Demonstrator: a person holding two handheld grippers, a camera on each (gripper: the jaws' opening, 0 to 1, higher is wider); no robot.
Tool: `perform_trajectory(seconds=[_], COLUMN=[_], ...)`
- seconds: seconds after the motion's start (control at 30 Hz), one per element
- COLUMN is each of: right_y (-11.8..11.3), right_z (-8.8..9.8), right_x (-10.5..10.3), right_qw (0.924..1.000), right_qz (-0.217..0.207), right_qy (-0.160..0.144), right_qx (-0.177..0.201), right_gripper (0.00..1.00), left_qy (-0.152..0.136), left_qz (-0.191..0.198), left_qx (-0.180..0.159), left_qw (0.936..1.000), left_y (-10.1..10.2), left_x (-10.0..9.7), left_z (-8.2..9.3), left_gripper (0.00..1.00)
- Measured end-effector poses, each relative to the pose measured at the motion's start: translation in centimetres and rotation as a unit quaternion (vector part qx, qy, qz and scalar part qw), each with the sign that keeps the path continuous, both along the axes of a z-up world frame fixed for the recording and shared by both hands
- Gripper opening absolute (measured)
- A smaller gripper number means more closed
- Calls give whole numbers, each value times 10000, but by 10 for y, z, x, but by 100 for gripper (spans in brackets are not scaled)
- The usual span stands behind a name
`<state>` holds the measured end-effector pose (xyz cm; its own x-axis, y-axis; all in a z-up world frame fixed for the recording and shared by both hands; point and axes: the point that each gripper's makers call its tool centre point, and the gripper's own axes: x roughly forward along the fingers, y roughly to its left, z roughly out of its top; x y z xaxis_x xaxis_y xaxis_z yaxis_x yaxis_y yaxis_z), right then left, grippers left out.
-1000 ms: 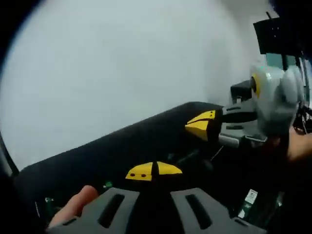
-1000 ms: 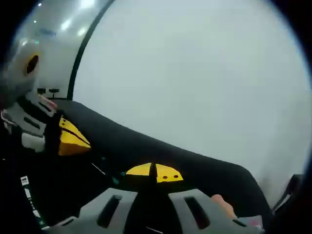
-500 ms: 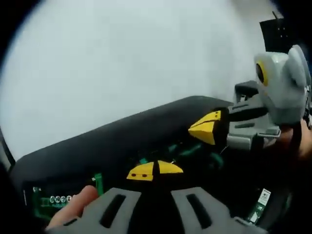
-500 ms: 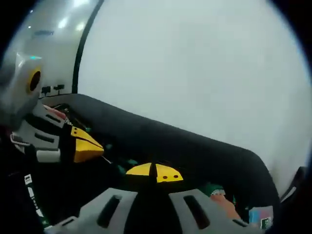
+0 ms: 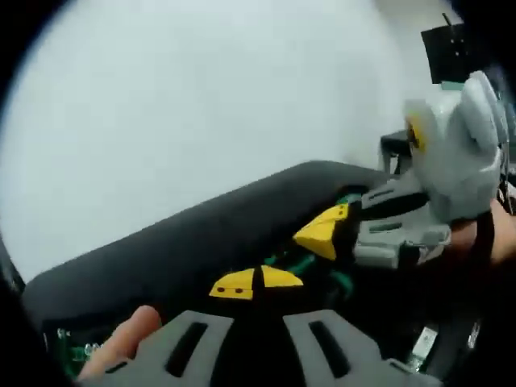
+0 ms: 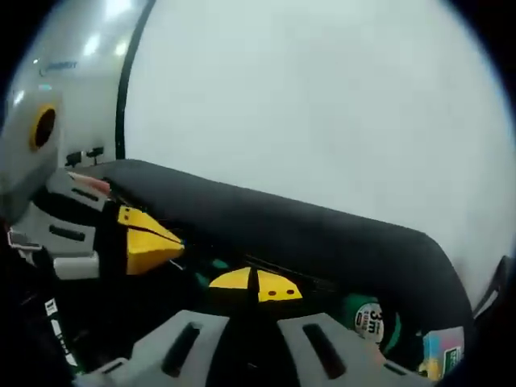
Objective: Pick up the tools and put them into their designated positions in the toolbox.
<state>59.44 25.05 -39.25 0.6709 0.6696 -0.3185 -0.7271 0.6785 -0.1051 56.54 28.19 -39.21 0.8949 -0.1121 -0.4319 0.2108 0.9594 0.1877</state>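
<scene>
Black moulded plastic toolbox (image 5: 210,234), lid up, lies just ahead of both grippers. Left gripper (image 5: 255,281): yellow tips shut together, empty. Right gripper (image 6: 256,284): same, closed on nothing. Green-handled tools (image 5: 310,262) sit inside the box between the two grippers, blurred. Green round tape measure (image 6: 369,318) is right of the right gripper. Tools likely rigid, fairly light; grab at the handles.

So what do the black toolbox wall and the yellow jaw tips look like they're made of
Toolbox wall: likely matte black plastic or fabric, with a dull, even sheen and rounded edge. Left gripper and right gripper tips: likely hard yellow plastic, flat-coloured with crisp edges.
</scene>
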Motion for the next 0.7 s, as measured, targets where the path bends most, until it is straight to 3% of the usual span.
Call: perform_trajectory(seconds=[0.03, 0.07, 0.13, 0.17, 0.2, 0.23, 0.27, 0.3, 0.33, 0.4, 0.5, 0.53, 0.57, 0.63, 0.67, 0.7], right_y=[0, 0, 0, -3, -23, -32, -43, -51, -51, -37, -23, -30, -26, -26, -26, -26], right_z=[1, 1, 3, 7, 10, 33, 48, 44, 40, 16, 4, -6, 1, 2, 2, 3], right_x=[1, 2, 1, 0, 10, 18, 23, 26, 26, 22, 17, 17, 17, 15, 14, 14], right_qw=[10000, 10000, 9998, 9980, 9976, 9955, 9891, 9877, 9879, 9952, 9985, 9973, 9980, 9980, 9979, 9980], right_qz=[-4, 37, 47, 205, -390, -654, -888, -1032, -1050, -812, -508, -676, -613, -619, -641, -573], right_qy=[-13, -25, -193, -477, -404, -574, -412, -151, -46, 147, 119, 290, 100, 80, 59, -172], right_qx=[-18, -3, -46, -369, -408, 372, 1102, 1163, 1143, 529, 178, -17, 142, 108, 47, -192], right_gripper=[0, 0, 0, 0, 0, 0, 0, 0, 0, 0, 0, 0, 0, 0, 0, 0], left_qy=[291, 6, 65, 114, 111, 109, 81, -9, -49, -32, -55, -40, -43, -130, -196, -226], left_qz=[-83, -40, -170, -83, -104, -122, -80, -156, -157, -125, -69, -69, -68, -123, -162, -171], left_qx=[-18, -50, -280, -264, -211, -212, -252, -193, -148, -69, 67, 62, 22, -11, 46, 86], left_qw=[9995, 10000, 9994, 9996, 9997, 9996, 9996, 9997, 9998, 9999, 9999, 9999, 10000, 9998, 9997, 9996], left_y=[-7, -8, -19, -16, -14, -13, -11, -12, -11, -11, -10, -9, -8, -8, -9, -10], left_x=[1, 11, 7, 7, 8, 6, 6, 6, 6, 8, 10, 10, 9, 8, 9, 9], left_z=[-12, -7, -10, -9, -10, -10, -11, -11, -11, -12, -10, -10, -10, -11, -10, -11], left_gripper=[0, 0, 0, 0, 0, 0, 0, 0, 0, 0, 0, 0, 0, 0, 0, 0])
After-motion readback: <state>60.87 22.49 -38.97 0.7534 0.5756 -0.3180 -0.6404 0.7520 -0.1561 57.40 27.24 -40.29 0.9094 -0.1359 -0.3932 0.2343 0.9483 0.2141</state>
